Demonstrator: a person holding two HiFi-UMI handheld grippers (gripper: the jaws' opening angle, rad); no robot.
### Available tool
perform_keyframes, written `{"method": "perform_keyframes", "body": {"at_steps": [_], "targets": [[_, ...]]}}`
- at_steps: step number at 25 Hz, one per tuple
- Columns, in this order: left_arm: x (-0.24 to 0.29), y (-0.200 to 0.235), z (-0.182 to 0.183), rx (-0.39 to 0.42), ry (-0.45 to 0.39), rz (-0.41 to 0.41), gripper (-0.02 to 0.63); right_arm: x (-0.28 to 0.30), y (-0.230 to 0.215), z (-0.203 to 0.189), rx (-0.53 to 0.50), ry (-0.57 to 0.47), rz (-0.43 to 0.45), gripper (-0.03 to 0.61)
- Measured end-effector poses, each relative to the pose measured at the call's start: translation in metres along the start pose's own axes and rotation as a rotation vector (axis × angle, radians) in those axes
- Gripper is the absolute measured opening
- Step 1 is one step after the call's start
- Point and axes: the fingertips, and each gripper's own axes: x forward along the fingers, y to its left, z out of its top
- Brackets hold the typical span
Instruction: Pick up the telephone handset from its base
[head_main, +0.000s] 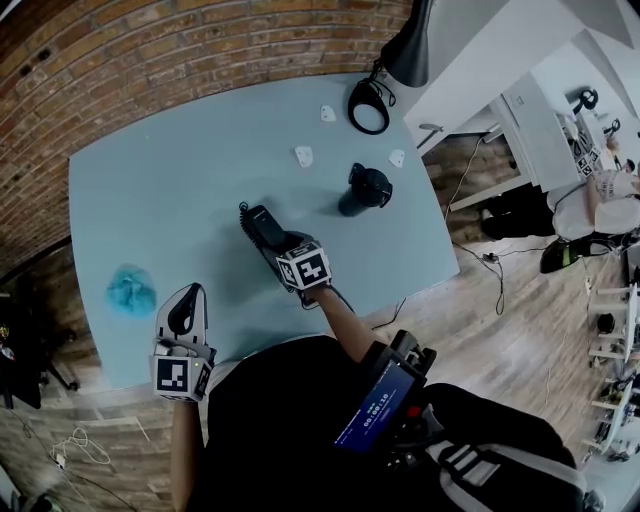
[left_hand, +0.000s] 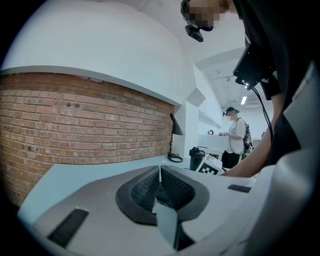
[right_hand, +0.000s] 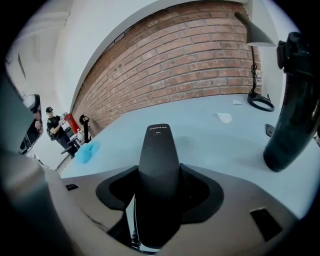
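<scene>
Fingers (right_hand: 205, 190) of right gripper (head_main: 272, 238) clamping handset (right_hand: 159, 150), tilted downward, left gripper (left_hand: 160, 172) closed

There are two grippers (head_main: 186, 303) (head_main: 272, 238), one handset (right_hand: 159, 165), one base (head_main: 365, 188), one lamp (head_main: 408, 50), one blue cloth (head_main: 131, 290), three white bits (head_main: 328, 113) (head_main: 303, 155) (head_main: 397, 157).

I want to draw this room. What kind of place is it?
Probably an office or lab workroom. There is a brick wall, a blue table with a black desk lamp, and white desks with gear beyond, where another person stands.
</scene>
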Motion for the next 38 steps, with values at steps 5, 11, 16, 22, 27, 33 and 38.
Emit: {"method": "perform_keyframes", "body": {"at_steps": [5, 11, 16, 22, 27, 33, 38], "targets": [[0.0, -0.001, -0.003, -0.003, 0.008, -0.001, 0.028, -0.006, 0.0, 0.005, 0.013, -0.059, 0.022, 0.249], [0.001, -0.002, -0.003, -0.014, -0.006, 0.003, 0.027, -0.011, 0.0, 0.007, -0.086, -0.075, -0.029, 0.245], [0.003, -0.002, -0.003, -0.016, -0.011, 0.005, 0.027, -0.018, -0.004, 0.019, -0.08, -0.126, -0.048, 0.244], [0.0, -0.001, -0.007, -0.011, 0.004, -0.001, 0.027, -0.03, 0.003, 0.046, -0.061, -0.224, -0.036, 0.244], [0.002, -0.004, -0.005, -0.013, -0.004, -0.007, 0.027, -0.043, 0.008, 0.065, -0.03, -0.29, -0.006, 0.245], [0.004, -0.002, -0.002, -0.015, -0.012, -0.01, 0.028, -0.064, 0.016, 0.094, 0.039, -0.382, 0.041, 0.244], [0.005, 0.002, 0.003, -0.03, -0.038, -0.005, 0.027, -0.076, 0.032, 0.115, 0.035, -0.437, 0.109, 0.245]]}}
